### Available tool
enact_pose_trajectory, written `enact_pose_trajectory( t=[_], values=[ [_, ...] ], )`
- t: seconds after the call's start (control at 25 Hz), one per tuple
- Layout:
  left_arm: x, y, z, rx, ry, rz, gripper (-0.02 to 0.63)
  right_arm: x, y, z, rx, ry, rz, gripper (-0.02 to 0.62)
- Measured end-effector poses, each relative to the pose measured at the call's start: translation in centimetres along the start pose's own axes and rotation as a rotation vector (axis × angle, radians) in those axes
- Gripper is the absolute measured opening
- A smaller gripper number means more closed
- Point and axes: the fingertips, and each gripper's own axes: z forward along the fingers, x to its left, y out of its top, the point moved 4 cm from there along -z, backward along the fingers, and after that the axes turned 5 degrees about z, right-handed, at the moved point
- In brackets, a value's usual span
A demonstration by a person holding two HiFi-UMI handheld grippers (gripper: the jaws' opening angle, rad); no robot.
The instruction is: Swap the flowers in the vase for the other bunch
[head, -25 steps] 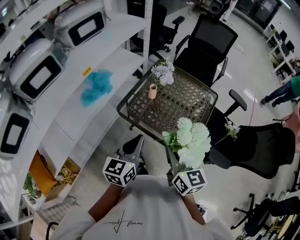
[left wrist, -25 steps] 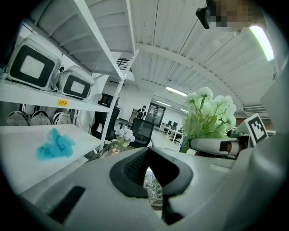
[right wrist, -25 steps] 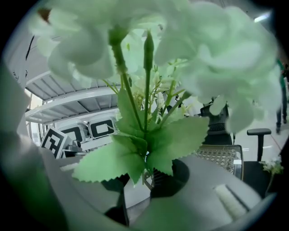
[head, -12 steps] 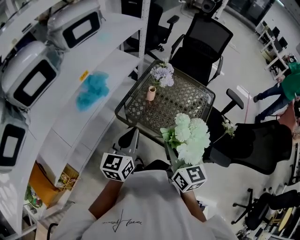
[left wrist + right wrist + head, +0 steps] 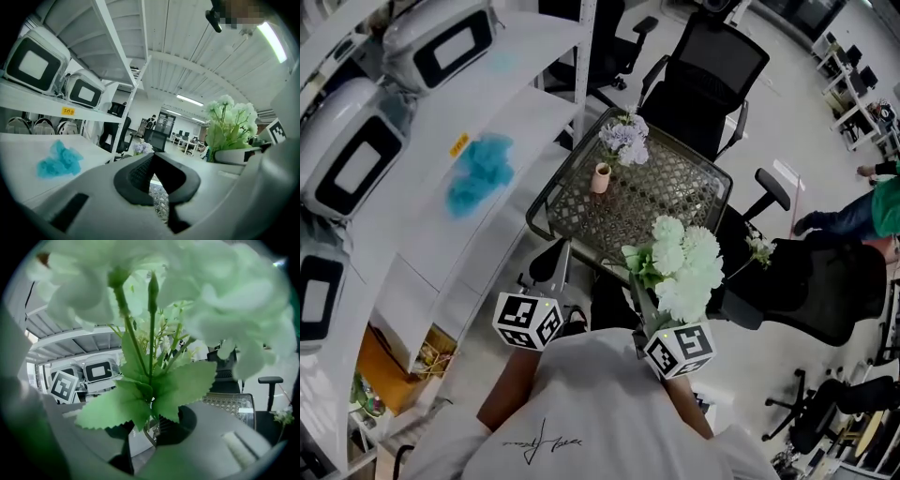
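A small pink vase [image 5: 601,176] stands on the woven-top table [image 5: 661,202] with nothing showing in it. A lavender bunch [image 5: 623,139] lies just beyond it at the table's far corner, and shows small in the left gripper view as the lavender bunch [image 5: 142,148]. My right gripper [image 5: 641,292] is shut on the stems of a white-and-green bunch [image 5: 682,268], short of the table's near edge. In the right gripper view that bunch [image 5: 150,357] fills the picture, its stems between the jaws of the right gripper [image 5: 149,426]. My left gripper [image 5: 561,272] is shut and empty, to the left of the bunch; its jaws meet at the left gripper [image 5: 154,177].
White shelves [image 5: 441,234] run along the left with white machines [image 5: 356,155] and a blue cloth [image 5: 480,173]. Black office chairs stand behind the table [image 5: 708,84] and to its right [image 5: 811,281]. A person [image 5: 867,208] is at the right edge.
Both grippers have moved a little forward toward the table, the right one carrying the white-and-green bunch. The person in the background at the right has walked on.
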Motion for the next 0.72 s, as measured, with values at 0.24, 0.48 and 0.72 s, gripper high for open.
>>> enact_pose_trajectory(
  t=[0.24, 0.48, 0.72],
  values=[
    [1.1, 0.4, 3.3, 0.016, 0.012, 0.013, 0.003, -2.2, 1.2, 1.7, -0.006, -0.002, 0.006, 0.091],
    [1.1, 0.5, 7.5, 0.039, -0.017, 0.030, 0.003, -4.6, 2.1, 3.5, 0.000, 0.001, 0.020, 0.092],
    [1.5, 0.2, 11.8, 0.077, -0.023, 0.028, 0.003, -7.3, 2.9, 5.2, 0.025, -0.006, 0.032, 0.092]
  ],
)
